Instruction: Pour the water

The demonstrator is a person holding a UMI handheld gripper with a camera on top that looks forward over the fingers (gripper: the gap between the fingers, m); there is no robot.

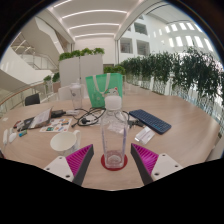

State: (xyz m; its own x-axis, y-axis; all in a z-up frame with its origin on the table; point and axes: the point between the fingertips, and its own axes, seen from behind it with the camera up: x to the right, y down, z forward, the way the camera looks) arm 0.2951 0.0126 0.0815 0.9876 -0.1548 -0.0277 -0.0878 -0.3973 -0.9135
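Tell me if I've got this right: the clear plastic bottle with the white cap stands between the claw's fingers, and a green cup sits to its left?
Nearly. The clear plastic bottle with the white cap does stand between the claw's open fingers, but the gripper view shows the cup to its left is white, not green.

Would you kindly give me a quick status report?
Gripper open, water bottle standing between the fingers. White cup beside the left finger. Nothing blocking.

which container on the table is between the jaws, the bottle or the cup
The clear plastic water bottle with a white cap, standing upright between the open jaws; the white paper cup sits off to the side of them.
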